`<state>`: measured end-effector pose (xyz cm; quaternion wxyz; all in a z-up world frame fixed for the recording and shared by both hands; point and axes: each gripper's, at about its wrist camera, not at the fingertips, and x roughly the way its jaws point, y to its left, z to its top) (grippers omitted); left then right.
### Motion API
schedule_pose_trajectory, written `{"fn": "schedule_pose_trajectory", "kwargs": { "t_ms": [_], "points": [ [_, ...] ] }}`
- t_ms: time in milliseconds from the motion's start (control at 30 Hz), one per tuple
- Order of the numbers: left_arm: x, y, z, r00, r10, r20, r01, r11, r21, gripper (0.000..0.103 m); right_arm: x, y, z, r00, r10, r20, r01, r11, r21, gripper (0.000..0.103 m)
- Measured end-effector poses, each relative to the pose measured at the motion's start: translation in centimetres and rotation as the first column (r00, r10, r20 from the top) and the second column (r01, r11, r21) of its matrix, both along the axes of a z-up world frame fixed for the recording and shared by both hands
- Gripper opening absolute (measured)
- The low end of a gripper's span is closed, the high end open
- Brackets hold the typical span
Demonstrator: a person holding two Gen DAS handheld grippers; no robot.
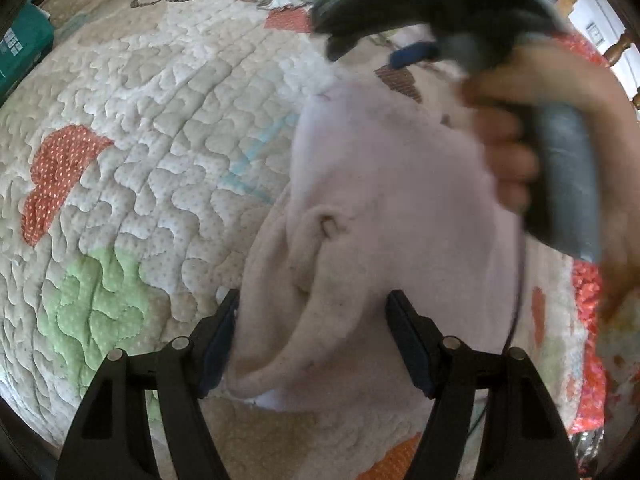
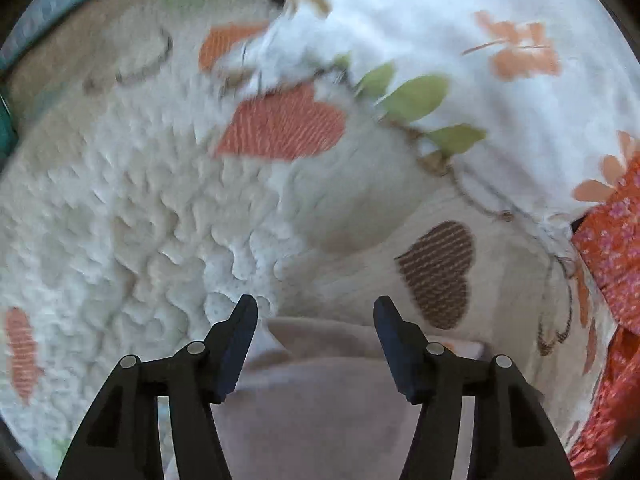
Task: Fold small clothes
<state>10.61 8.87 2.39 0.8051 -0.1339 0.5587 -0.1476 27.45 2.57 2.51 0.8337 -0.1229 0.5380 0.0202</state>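
We see the pale pink garment (image 1: 360, 220) bunched between our left gripper (image 1: 312, 308)'s parted jaws; our right gripper (image 2: 316, 312), jaws apart, hovers over its edge on the quilt (image 1: 140, 140).

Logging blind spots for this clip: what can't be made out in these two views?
- Pink garment: type unclear; left wrist view, its right side hidden behind the person's hand.
- Right gripper: motion-blurred there, jaw state readable only in its own view.
- Garment's near end: cut off by the right wrist view's bottom edge.
- Quilt: stitching smeared by blur.
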Motion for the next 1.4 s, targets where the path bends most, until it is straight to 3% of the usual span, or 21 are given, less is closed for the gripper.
{"fn": "schedule_pose_trajectory", "kwargs": {
  "t_ms": [100, 200, 300, 467, 600, 700, 833, 867, 900, 933, 967, 1033, 1100, 1233, 1367, 1400],
  "points": [
    [-0.3, 1.1, 1.7, 0.999, 0.0, 0.039, 0.003, 0.996, -0.088, 0.071, -2.7, -3.2, 3.6, 0.999, -0.03, 0.039, 0.026, 0.995, 0.094, 0.065],
    [-0.1, 2.7, 3.1, 0.995, 0.052, 0.09, -0.043, 0.994, -0.102, 0.072, -6.0, -7.8, 6.1, 0.991, -0.111, 0.069, 0.099, 0.983, 0.157, 0.068],
    [0.6, 4.3, 2.7, 0.991, 0.111, 0.073, -0.102, 0.988, -0.112, 0.073, -9.6, -13.3, 6.4, 0.98, -0.195, 0.039, 0.181, 0.954, 0.238, 0.069],
    [1.9, 4.4, 0.0, 0.992, 0.125, -0.03, -0.127, 0.987, -0.103, 0.074, -17.2, -20.3, 2.7, 0.959, -0.277, -0.059, 0.277, 0.874, 0.398, 0.069],
    [2.7, 3.9, -1.0, 0.994, 0.108, -0.033, -0.111, 0.987, -0.117, 0.079, -21.8, -21.9, -1.0, 0.954, -0.281, -0.102, 0.29, 0.786, 0.547, 0.069],
    [3.1, 3.3, -1.3, 0.997, 0.073, -0.014, -0.075, 0.985, -0.157, 0.087, -23.3, -21.6, -3.0, 0.958, -0.271, -0.091, 0.263, 0.712, 0.651, 0.069],
    [2.9, 2.0, -1.5, 1.0, 0.013, 0.003, -0.012, 0.976, -0.218, 0.088, -22.6, -21.3, -4.5, 0.954, -0.291, -0.078, 0.251, 0.623, 0.741, 0.069],
    [2.7, 1.3, -1.5, 1.0, -0.008, 0.008, 0.009, 0.976, -0.217, 0.088, -22.4, -21.0, -4.6, 0.953, -0.298, -0.065, 0.245, 0.621, 0.744, 0.069],
    [2.5, 0.8, -1.5, 1.0, -0.022, 0.003, 0.022, 0.976, -0.218, 0.077, -22.1, -20.6, -4.4, 0.953, -0.297, -0.051, 0.236, 0.629, 0.741, 0.058],
    [2.3, 0.1, -1.5, 0.999, -0.035, -0.009, 0.032, 0.977, -0.211, 0.055, -21.9, -20.2, -4.3, 0.957, -0.287, -0.049, 0.228, 0.63, 0.743, 0.047],
    [1.9, -0.8, -1.6, 0.999, -0.046, -0.026, 0.04, 0.982, -0.187, 0.048, -21.7, -19.9, -4.2, 0.959, -0.278, -0.058, 0.228, 0.632, 0.741, 0.046],
    [1.5, -1.6, -1.2, 0.999, -0.032, -0.02, 0.029, 0.987, -0.159, 0.037, -21.6, -19.4, -3.6, 0.96, -0.276, -0.04, 0.219, 0.656, 0.723, 0.031],
    [1.2, -2.4, -0.5, 1.0, -0.019, -0.014, 0.016, 0.985, -0.17, 0.031, -21.9, -19.8, -2.8, 0.96, -0.278, -0.035, 0.217, 0.658, 0.722, 0.027],
    [0.2, -4.3, 0.5, 0.998, -0.061, 0.006, 0.061, 0.974, -0.217, 0.028, -24.0, -21.6, -0.1, 0.954, -0.3, 0.024, 0.192, 0.67, 0.717, 0.026],
    [-0.3, -6.4, -1.1, 0.994, -0.098, -0.047, 0.091, 0.987, -0.136, 0.032, -25.6, -24.0, 0.2, 0.945, -0.325, 0.03, 0.219, 0.702, 0.677, 0.028],
    [-0.3, -6.3, -1.3, 0.995, -0.09, -0.048, 0.084, 0.989, -0.119, 0.04, -25.7, -24.4, -0.3, 0.944, -0.33, 0.012, 0.241, 0.714, 0.657, 0.031]
  ]
}}
